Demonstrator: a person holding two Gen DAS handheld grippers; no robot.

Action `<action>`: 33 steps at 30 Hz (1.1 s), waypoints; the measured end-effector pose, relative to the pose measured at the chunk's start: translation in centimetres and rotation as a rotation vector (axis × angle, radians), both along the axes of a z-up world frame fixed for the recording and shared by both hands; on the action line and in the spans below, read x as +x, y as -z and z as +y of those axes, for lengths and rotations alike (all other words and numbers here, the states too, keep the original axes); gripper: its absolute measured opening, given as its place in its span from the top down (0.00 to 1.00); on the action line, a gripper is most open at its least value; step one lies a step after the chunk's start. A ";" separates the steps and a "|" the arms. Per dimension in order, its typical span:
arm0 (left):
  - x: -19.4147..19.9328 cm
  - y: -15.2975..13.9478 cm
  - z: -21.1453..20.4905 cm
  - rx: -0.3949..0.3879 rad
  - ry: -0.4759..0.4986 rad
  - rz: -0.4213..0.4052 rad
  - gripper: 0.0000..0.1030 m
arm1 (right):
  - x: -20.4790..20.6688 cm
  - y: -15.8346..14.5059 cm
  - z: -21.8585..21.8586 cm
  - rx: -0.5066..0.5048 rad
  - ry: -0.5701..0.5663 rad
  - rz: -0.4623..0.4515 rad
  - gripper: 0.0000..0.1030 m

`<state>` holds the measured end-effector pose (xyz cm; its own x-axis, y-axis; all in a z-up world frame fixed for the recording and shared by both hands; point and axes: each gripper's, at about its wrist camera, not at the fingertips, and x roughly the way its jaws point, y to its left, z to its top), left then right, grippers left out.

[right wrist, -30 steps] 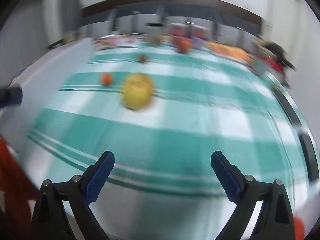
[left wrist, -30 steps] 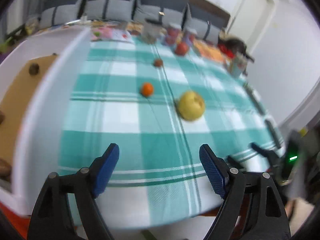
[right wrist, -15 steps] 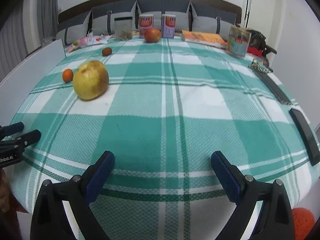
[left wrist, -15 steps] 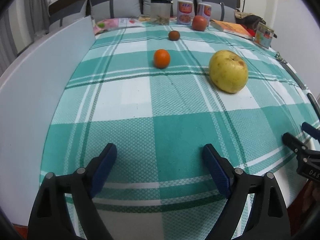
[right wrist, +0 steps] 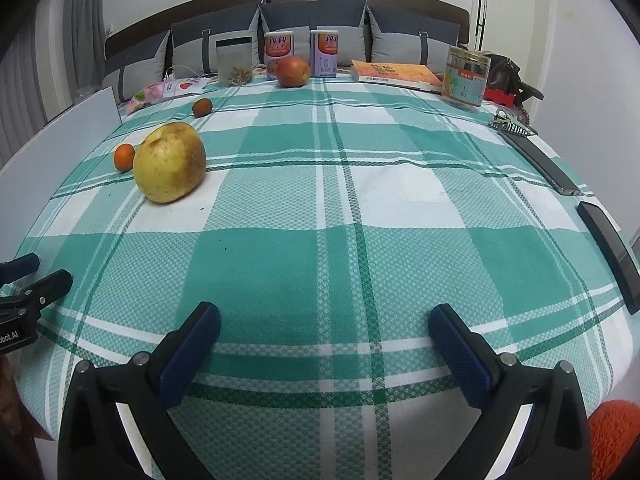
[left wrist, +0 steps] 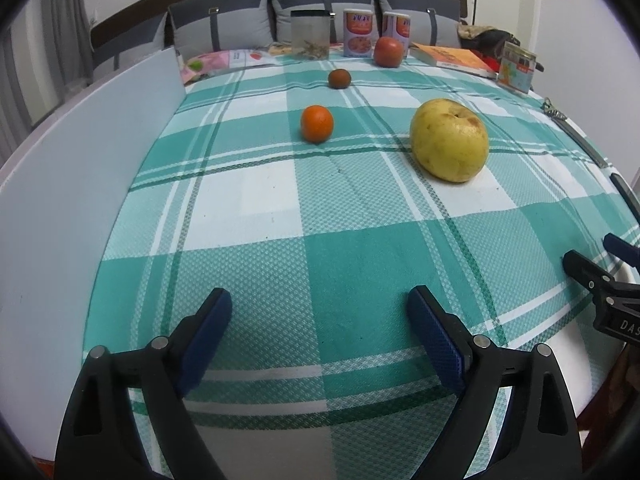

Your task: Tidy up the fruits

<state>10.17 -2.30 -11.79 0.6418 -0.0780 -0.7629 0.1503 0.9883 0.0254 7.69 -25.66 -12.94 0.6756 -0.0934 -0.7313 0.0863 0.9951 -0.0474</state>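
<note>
While a large yellow fruit (left wrist: 449, 140) rests on the green-and-white checked tablecloth (left wrist: 320, 272) toward the table's middle, a small orange (left wrist: 317, 123) sits apart to its left, a dark brownish fruit (left wrist: 339, 79) lies farther back, and a red apple (left wrist: 388, 51) stands near two cans (right wrist: 302, 55) at the far edge. Both the left gripper (left wrist: 320, 340) and the right gripper (right wrist: 324, 352) hover spread wide and empty over the near edge. A white panel (left wrist: 80, 184) borders the table's left side.
</note>
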 end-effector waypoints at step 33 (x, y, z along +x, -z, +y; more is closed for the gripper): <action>0.1 0.1 0.2 0.000 -0.005 -0.015 0.09 | -0.1 0.0 0.1 -0.002 0.000 -0.004 0.00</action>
